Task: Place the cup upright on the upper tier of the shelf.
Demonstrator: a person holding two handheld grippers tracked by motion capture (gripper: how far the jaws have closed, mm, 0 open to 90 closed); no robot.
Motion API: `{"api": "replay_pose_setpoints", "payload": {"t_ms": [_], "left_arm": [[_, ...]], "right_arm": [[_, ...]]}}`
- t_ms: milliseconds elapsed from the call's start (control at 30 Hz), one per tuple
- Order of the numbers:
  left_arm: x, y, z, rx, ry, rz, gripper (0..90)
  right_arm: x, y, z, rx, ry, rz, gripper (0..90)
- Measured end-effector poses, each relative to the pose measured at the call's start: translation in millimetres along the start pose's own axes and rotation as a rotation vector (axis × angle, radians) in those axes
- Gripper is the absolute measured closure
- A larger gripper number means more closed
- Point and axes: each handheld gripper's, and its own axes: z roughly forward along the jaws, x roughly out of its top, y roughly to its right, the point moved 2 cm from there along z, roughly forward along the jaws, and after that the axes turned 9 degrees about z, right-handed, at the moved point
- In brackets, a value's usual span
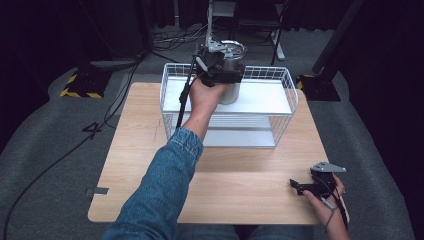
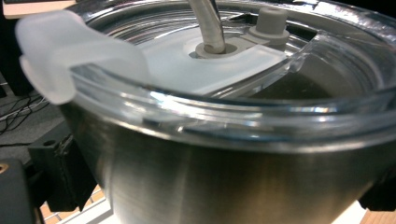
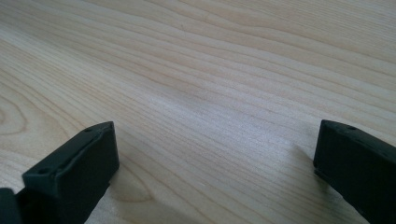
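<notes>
Surroundings: we see a white wire rack (image 1: 285,80) with two shelves at the upper centre of the high view, standing on the far part of the wooden table (image 1: 150,150); dark floor with cables lies beyond it.
Tumbler: a steel tumbler (image 1: 231,75) with a clear lid sits at the rack's top shelf, upper centre of the frame; whether it rests on the shelf or is lifted we cannot tell.
Left gripper: the left gripper (image 1: 220,67) is pressed against the tumbler, jaws clamped on its body.
In the way: the rack's wire rim rises all around the shelf and the tumbler.
Right gripper: the right gripper (image 1: 300,187) rests at the lower right of the table, jaws wide apart, holding nothing.
Left gripper view: we see the tumbler's (image 2: 224,182) steel wall, a frosted lid tab (image 2: 60,51) and a straw (image 2: 209,23).
Right gripper view: bare wood grain (image 3: 210,84) between the jaws.
</notes>
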Motion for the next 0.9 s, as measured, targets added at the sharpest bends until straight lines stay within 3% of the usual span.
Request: {"api": "replay_pose_setpoints", "payload": {"t_ms": [167, 433, 900], "left_arm": [[0.1, 2.4, 1.9, -0.001, -0.003, 0.030, 3.6], [-0.2, 3.2, 3.4, 0.009, 0.004, 0.027, 3.5], [-0.6, 1.5, 2.6, -0.014, 0.028, 0.001, 0.2]], "right_arm": [[-0.1, 0.0, -0.1, 0.000, 0.000, -0.001, 0.3], [-0.3, -0.4, -0.4, -0.001, 0.000, -0.004, 0.3], [-0.4, -0.4, -0.4, -0.001, -0.001, -0.004, 0.3]]}}
